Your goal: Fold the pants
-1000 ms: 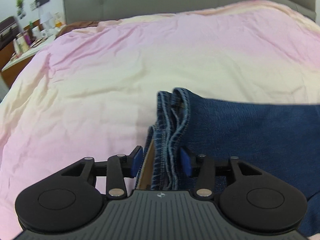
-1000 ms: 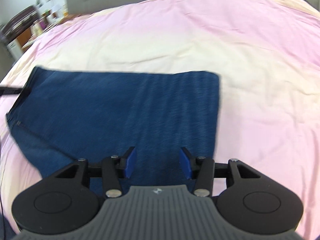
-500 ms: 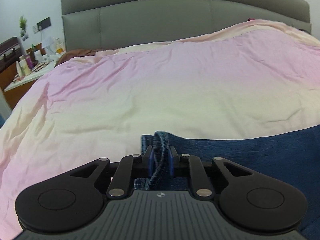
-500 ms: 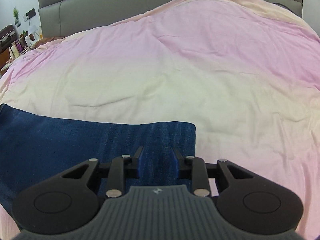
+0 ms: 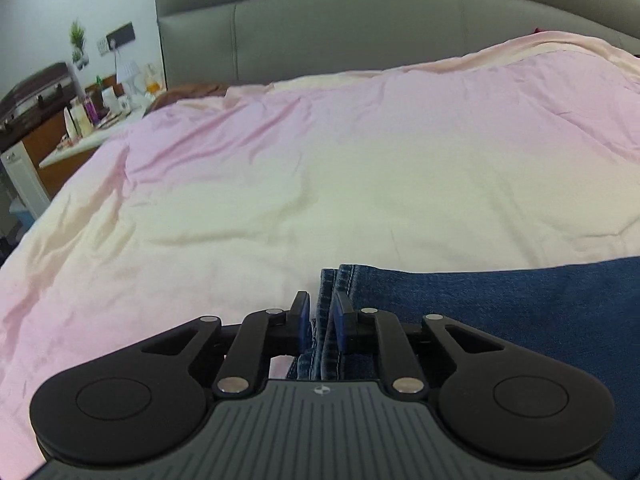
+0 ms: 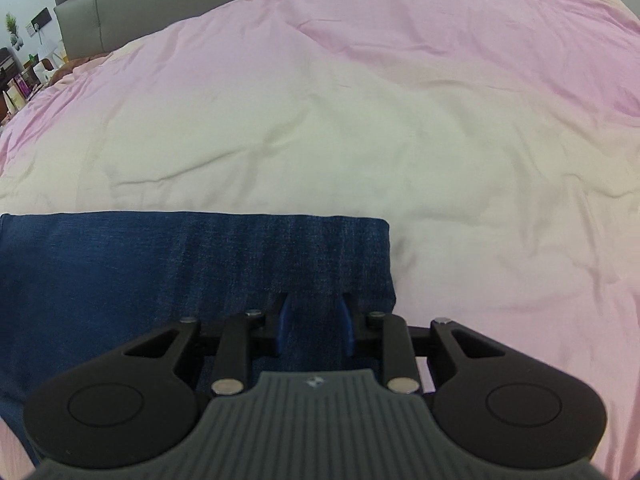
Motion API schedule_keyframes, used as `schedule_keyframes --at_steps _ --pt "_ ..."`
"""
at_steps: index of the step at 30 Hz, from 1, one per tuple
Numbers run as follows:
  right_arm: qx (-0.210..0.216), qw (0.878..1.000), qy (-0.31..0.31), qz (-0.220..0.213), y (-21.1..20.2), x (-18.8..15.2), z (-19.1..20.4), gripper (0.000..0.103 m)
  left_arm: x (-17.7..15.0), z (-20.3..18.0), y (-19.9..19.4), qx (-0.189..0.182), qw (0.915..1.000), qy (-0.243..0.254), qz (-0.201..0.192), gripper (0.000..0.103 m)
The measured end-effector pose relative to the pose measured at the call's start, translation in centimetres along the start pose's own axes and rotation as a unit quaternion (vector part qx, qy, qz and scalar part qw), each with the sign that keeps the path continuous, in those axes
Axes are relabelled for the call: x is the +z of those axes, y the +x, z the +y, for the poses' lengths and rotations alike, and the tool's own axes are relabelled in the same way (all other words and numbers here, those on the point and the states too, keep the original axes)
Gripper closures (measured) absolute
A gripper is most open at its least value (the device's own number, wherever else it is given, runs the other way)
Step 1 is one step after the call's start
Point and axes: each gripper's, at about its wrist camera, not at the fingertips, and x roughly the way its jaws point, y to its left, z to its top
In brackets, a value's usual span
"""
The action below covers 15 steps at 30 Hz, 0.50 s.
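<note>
A: Where are the dark blue denim pants (image 6: 192, 264) now?

B: They lie flat on the pink and cream bed cover (image 6: 360, 120), in a long band at the near side of the bed, far from the grey padded headboard (image 5: 360, 28). Their long axis runs left to right, across the view of both cameras.

A: And the left tongs (image 5: 321, 322)?

B: They are closed tightly on the stitched edge of the pants, at the left end of the band. The layers of denim stand up between the two blue pads (image 5: 304, 312).

A: The right tongs (image 6: 314, 324)?

B: They are at the right end, close to the square corner. The pads stand a little apart with denim lying between them. Whether they really pinch the cloth, the pictures do not show.

A: So which relation decides the next move?

B: Probably that each hand is at one end of the band. To fold, one end must travel along the long axis toward the other end. The left hand has the surer hold.
</note>
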Motion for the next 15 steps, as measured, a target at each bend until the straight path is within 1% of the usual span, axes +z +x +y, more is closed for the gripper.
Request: schedule_keyframes --at_steps 2,4,7,8,9,10,11,12,13,15 --pt "0.012 1.000 -0.005 -0.009 -2.2 -1.3 0.1 0.080 -1.2 -0.2 -2.5 -0.013 0.9998 0.013 -0.003 0.085" --pt "0.014 1.000 -0.017 -0.022 -4.2 -2.9 0.6 0.080 -2.6 0.0 -4.6 -0.016 0.9998 0.015 -0.003 0.085" --pt "0.015 0.999 -0.027 -0.035 -6.7 -5.6 0.6 0.079 -4.4 1.2 -6.5 -0.027 0.9991 -0.023 0.021 0.085" --pt "0.016 0.999 -0.025 -0.035 -7.3 -6.8 0.4 0.074 -4.9 2.0 -7.3 -0.030 0.9981 -0.047 0.025 0.085" --pt "0.017 0.999 -0.020 -0.032 -7.7 -7.8 0.2 0.072 -5.5 2.5 -8.2 -0.036 0.9967 -0.071 0.017 0.084" --pt "0.016 0.999 -0.012 -0.032 -8.0 -8.6 -0.1 0.066 -6.0 2.8 -9.0 -0.043 0.9951 -0.089 0.007 0.079" --pt "0.014 0.999 0.002 -0.033 -8.3 -9.7 -0.4 0.064 -6.3 3.0 -10.0 -0.047 0.9936 -0.102 -0.002 0.074" --pt "0.017 0.999 0.016 -0.035 -8.5 -10.6 -0.7 0.064 -6.5 2.9 -10.6 -0.048 0.9930 -0.108 -0.004 0.073" --pt "0.024 0.998 0.034 -0.037 -8.7 -11.5 -1.2 0.064 -6.7 2.7 -11.1 -0.046 0.9924 -0.114 -0.001 0.069" --pt "0.031 0.996 0.069 -0.046 -8.9 -12.7 -2.0 0.063 -7.4 2.7 -11.9 -0.043 0.9878 -0.150 0.002 0.059"
